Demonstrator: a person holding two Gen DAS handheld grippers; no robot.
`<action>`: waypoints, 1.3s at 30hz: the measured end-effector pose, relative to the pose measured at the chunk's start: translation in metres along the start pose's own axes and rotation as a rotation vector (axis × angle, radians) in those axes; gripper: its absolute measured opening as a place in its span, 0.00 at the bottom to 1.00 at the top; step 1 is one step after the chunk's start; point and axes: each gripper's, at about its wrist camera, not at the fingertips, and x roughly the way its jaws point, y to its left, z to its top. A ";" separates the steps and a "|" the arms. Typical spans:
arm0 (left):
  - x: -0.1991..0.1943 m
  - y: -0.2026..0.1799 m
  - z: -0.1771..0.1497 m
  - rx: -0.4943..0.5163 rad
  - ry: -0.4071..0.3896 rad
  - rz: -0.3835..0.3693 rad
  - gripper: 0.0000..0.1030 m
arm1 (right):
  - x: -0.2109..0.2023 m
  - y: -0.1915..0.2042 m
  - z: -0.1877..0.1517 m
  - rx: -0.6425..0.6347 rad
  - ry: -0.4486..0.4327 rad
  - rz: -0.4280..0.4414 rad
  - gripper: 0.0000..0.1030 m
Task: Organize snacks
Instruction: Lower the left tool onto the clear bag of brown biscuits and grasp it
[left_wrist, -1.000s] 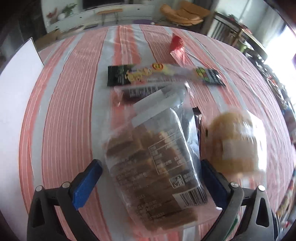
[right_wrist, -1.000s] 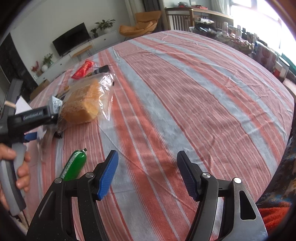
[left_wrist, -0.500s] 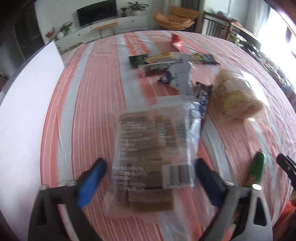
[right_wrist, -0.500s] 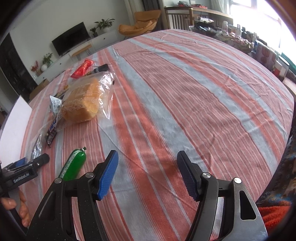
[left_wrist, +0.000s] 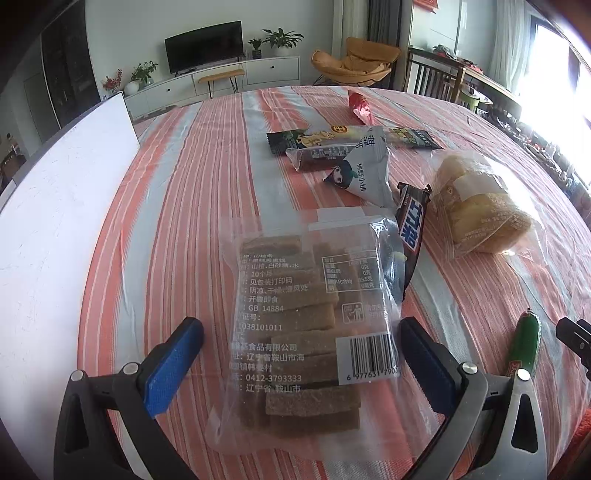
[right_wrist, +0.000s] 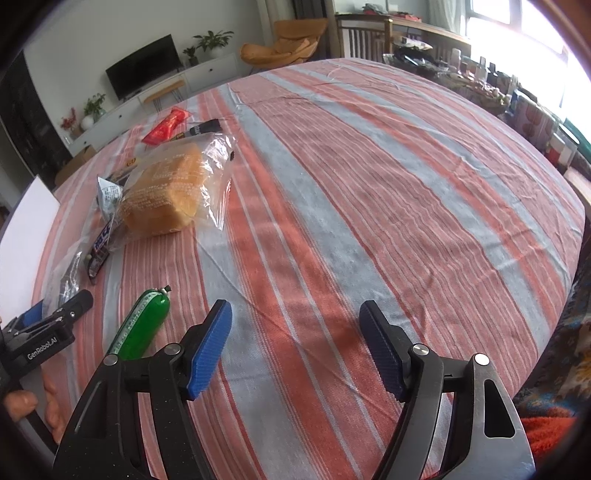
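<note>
**Snack bags on striped table; both grippers unloaded**

A clear bag of brown bars (left_wrist: 301, 325) lies flat on the striped tablecloth (left_wrist: 177, 206) between the widely spread fingers of the left gripper (left_wrist: 301, 360); neither pad presses it. Its far right corner overlaps a dark candy bar (left_wrist: 412, 225). Right of that sits a clear bread bag (left_wrist: 480, 206) holding a yellow loaf.

Only the left view shows the grey triangular packet (left_wrist: 364, 173), two dark wrappers behind it, and the white board (left_wrist: 48, 221) along the left edge. The right view shows the right gripper (right_wrist: 295, 349), fingers wide, over bare cloth, with a green sausage (right_wrist: 142, 326) just to its left.
</note>
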 end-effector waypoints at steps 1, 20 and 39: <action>0.000 0.000 0.000 0.000 0.000 0.000 1.00 | 0.000 0.000 0.000 -0.001 0.000 -0.002 0.73; 0.000 0.000 0.000 0.000 -0.001 -0.001 1.00 | 0.001 0.003 -0.001 -0.027 0.006 -0.029 0.74; 0.000 0.000 0.000 0.000 -0.001 -0.001 1.00 | 0.002 0.006 -0.002 -0.038 0.017 -0.023 0.78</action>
